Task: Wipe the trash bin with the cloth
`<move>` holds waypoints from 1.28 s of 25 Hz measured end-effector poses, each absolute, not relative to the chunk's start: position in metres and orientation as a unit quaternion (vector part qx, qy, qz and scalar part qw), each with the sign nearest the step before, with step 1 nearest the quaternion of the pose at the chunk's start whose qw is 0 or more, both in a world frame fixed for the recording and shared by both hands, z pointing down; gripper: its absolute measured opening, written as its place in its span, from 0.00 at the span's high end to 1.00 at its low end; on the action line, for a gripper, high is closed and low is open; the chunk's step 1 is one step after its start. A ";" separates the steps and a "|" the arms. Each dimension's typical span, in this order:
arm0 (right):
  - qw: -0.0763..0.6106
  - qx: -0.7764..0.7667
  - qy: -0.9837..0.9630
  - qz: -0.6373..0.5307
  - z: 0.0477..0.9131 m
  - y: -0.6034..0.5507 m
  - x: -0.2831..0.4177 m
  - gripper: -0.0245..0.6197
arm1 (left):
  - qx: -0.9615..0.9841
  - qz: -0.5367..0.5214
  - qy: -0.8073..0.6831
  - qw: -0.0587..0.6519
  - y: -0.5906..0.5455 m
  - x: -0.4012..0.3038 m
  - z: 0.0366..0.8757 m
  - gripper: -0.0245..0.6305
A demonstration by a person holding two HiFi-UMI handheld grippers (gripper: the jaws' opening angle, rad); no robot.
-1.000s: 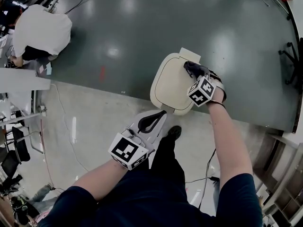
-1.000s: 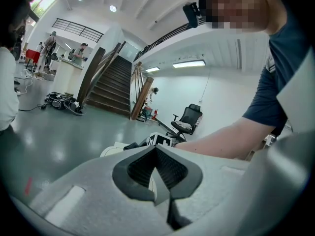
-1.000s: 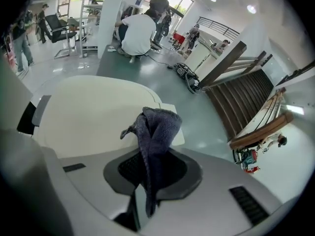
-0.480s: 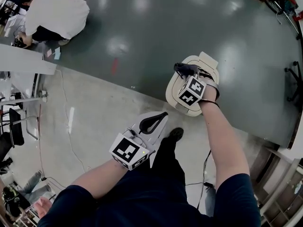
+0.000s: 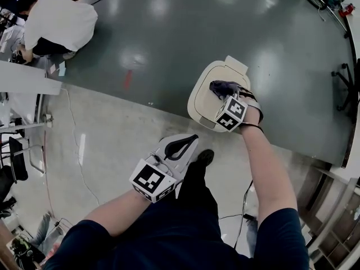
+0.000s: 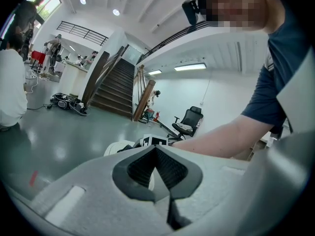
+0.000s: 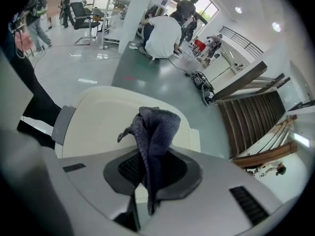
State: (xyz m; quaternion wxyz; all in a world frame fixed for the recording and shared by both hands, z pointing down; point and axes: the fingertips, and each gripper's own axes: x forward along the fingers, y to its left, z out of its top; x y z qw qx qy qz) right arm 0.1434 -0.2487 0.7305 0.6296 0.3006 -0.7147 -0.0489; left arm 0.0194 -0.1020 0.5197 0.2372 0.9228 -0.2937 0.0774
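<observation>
A cream trash bin (image 5: pixel 209 92) with a closed lid stands on the dark green floor, and its lid (image 7: pixel 113 117) fills the middle of the right gripper view. My right gripper (image 5: pixel 224 90) is shut on a dark grey cloth (image 5: pixel 223 86), which it holds over the lid's right part; the cloth (image 7: pixel 152 136) sticks up crumpled from between the jaws. My left gripper (image 5: pixel 181 145) is shut and holds nothing. It hangs near my body, below and left of the bin, which shows as the bin (image 6: pixel 115 147) beyond the jaws.
A person in a white shirt (image 5: pixel 59 18) crouches at the far left by white furniture. A cable (image 5: pixel 76 156) runs over the pale floor. My shoe (image 5: pixel 205 157) stands just below the bin. Dark equipment legs (image 5: pixel 344 75) sit at the right edge.
My right gripper with the cloth has moved across the bin lid, leftward and then back toward its right part. The left gripper has stayed in place.
</observation>
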 end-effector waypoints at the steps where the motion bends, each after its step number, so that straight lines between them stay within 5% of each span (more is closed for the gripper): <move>1: 0.632 0.307 -0.710 -0.045 0.731 -0.246 0.155 0.86 | 0.924 0.078 -0.289 0.237 -0.100 0.024 0.519 0.96; 13: 0.630 0.342 -0.697 0.015 0.736 -0.200 0.216 0.86 | 0.933 0.081 -0.257 0.237 -0.086 0.064 0.518 0.96; 32: 0.614 0.252 -0.746 -0.058 0.730 -0.218 0.044 0.86 | 0.916 0.065 -0.311 0.245 -0.098 -0.011 0.517 0.96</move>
